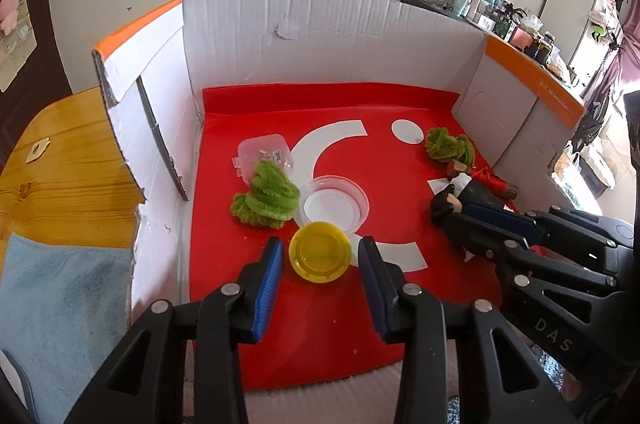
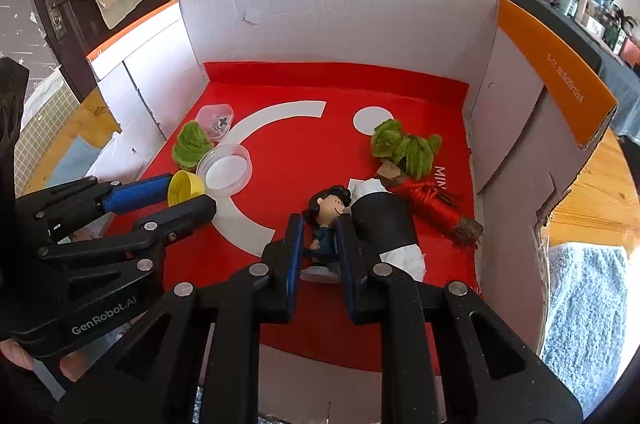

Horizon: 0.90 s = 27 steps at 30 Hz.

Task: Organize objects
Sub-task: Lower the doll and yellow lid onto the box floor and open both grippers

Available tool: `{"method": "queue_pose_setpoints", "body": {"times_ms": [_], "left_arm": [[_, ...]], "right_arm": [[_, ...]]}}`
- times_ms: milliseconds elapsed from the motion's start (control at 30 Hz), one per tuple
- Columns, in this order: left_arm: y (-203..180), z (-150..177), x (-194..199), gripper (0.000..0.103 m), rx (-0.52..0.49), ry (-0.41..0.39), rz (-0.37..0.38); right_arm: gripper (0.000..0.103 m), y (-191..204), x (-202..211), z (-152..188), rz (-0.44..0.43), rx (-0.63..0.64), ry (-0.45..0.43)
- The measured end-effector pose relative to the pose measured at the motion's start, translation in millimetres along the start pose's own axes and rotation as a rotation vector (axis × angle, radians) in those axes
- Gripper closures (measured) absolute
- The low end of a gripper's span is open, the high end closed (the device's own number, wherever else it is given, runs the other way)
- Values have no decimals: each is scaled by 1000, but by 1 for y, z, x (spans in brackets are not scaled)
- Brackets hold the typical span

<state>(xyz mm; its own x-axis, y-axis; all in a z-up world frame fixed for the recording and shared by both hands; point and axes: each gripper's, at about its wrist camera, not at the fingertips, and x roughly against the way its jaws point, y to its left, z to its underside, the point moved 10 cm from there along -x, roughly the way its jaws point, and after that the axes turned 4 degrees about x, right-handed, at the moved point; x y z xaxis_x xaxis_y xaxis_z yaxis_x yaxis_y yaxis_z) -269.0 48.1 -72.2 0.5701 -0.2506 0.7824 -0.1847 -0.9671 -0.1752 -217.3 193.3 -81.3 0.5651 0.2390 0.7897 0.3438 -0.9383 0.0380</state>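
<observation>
A yellow cap lies on the red mat between the fingers of my left gripper; the jaws stand a little wider than the cap and I cannot tell if they touch it. It also shows in the right wrist view. My right gripper is shut on a small dark-haired figurine, also seen in the left wrist view. A black roll with white ends lies right beside it.
A clear round lid, a clear small box and two green fuzzy bundles lie on the mat. A red-wrapped stick lies at the right. White cardboard walls enclose the mat. A blue towel lies outside at the left.
</observation>
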Motion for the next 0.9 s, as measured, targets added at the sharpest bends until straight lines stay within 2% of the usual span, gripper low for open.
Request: {"method": "queue_pose_setpoints", "body": {"times_ms": [167, 567, 700, 900], "left_arm": [[-2, -1, 3, 55, -5, -12, -1], [-3, -2, 13, 55, 1, -34, 0], [-4, -1, 15, 55, 4, -39, -1], [-5, 3, 20, 53, 5, -50, -4]], "right_arm": [[86, 1, 1, 1, 2, 1, -1], [86, 2, 4, 4, 2, 1, -5], [79, 4, 8, 7, 4, 4, -7], [78, 5, 12, 11, 3, 6, -14]]}}
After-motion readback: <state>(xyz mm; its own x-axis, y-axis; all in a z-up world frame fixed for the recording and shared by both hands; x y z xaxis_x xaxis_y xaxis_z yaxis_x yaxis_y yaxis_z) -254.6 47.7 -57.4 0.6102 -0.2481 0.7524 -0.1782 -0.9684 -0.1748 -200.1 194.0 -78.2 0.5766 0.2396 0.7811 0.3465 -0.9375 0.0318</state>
